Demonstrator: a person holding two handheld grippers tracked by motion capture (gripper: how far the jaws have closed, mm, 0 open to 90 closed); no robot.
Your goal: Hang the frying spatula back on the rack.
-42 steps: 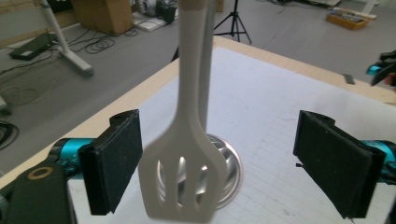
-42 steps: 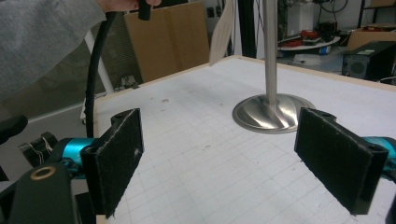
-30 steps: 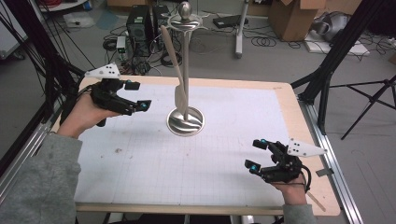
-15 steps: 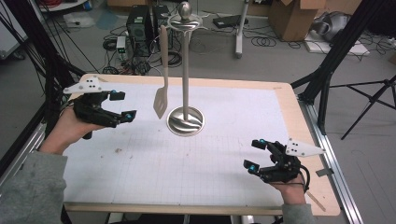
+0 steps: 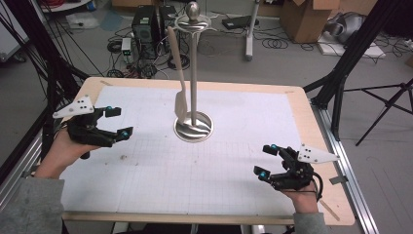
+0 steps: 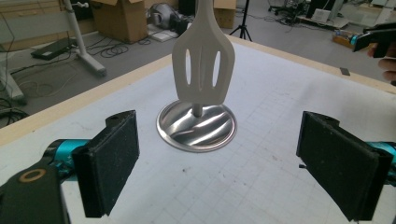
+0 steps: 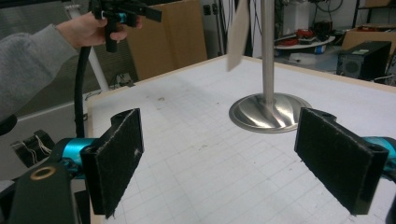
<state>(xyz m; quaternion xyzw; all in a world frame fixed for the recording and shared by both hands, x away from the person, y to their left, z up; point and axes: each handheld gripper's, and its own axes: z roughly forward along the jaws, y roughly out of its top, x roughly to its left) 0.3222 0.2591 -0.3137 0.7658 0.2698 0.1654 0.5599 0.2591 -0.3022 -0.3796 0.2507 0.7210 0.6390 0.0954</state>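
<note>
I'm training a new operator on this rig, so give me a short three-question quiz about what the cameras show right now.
1. True or false: the slotted spatula lies flat on the table.
2. What hangs beside the pole of the metal stand? A) a ladle B) a slotted spatula C) a whisk
3. Are the jaws of the left gripper and the right gripper open or shut, and is anything between them?

Key
1. False: it hangs from the top of the stand, its blade just above the round base.
2. B
3. Both open, with nothing between the jaws.
</note>
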